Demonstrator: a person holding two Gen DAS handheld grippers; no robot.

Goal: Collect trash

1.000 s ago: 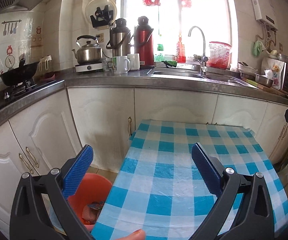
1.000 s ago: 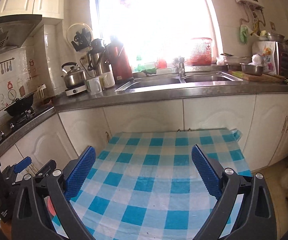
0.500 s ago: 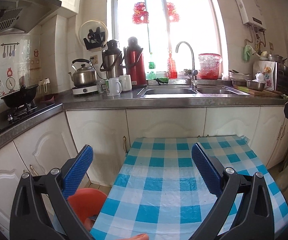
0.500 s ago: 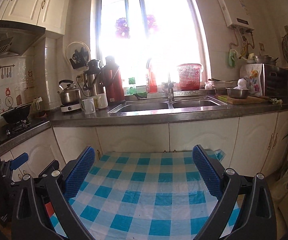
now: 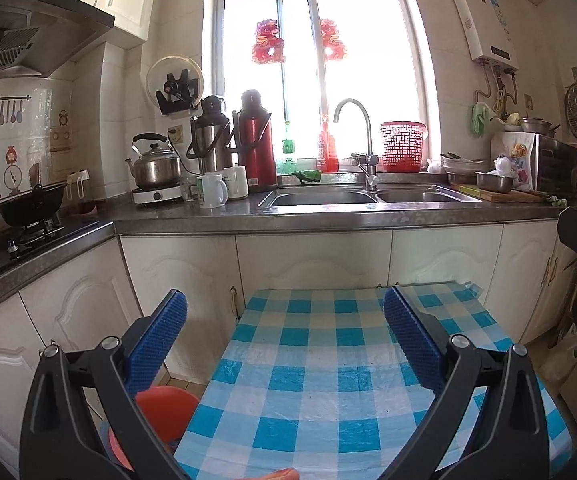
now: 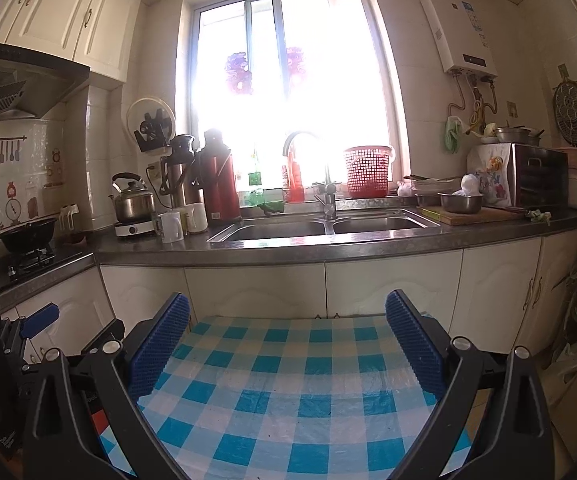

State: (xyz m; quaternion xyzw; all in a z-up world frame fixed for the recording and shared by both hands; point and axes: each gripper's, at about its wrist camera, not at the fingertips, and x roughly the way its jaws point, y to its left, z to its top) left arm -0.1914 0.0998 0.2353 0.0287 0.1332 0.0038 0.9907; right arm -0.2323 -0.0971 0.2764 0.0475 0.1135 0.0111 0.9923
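Above the checked tablecloth (image 5: pixel 312 376), left tongs (image 5: pixel 284 336) and right tongs (image 6: pixel 288 336) level, facing the sink (image 6: pixel 320 226), both spread, holding nothing

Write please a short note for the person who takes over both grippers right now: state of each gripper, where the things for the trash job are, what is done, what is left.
Left gripper: open, holds nothing, raised above the table.
Right gripper: open, holds nothing, raised above the same table.
Table: blue checked cloth, no trash seen on the visible part.
Orange bin: on the floor at the table's left edge, partly hidden behind the left gripper; contents not visible.
Done: cannot tell; no trash is in either gripper.
Left: look for any trash outside these views, perhaps on the counter, and bring it to the bin.
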